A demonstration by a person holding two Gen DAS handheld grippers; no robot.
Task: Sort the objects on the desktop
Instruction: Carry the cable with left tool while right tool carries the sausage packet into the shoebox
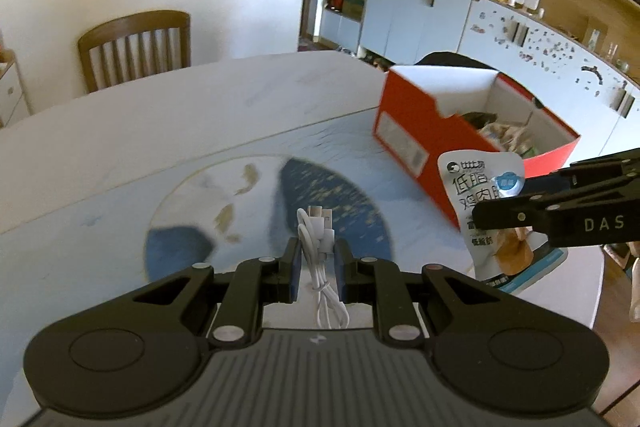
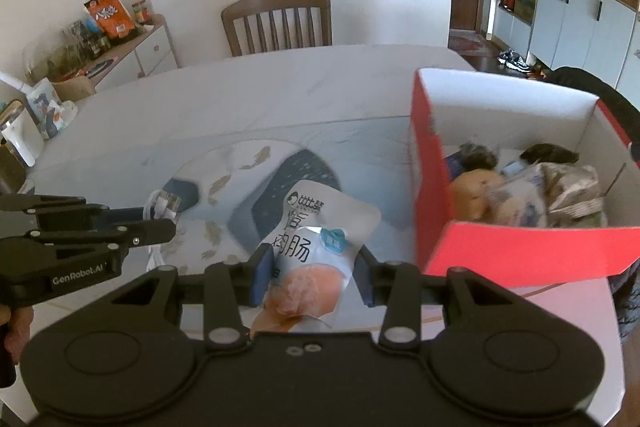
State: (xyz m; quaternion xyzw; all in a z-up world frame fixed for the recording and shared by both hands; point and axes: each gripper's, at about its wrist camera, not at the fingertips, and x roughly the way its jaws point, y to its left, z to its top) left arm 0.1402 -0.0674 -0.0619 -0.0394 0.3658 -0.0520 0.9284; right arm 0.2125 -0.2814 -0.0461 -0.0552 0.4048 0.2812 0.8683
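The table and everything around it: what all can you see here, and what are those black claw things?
Cable: one, white, coiled, held in the left gripper.
Pouch: one, white snack pack with Chinese print, held in the right gripper.
Box: one, red outside, white inside, open, on the table's right side, with several packets in it.
Mat: one, pale blue with a round fish design, on the table.
Table: one, white.
Chair: one, brown wood, behind the table.
Cabinets: white doors, wooden shelves, along the right wall.
Left gripper: black, hand-held, shut on the cable.
Right gripper: black, hand-held, shut on the pouch.
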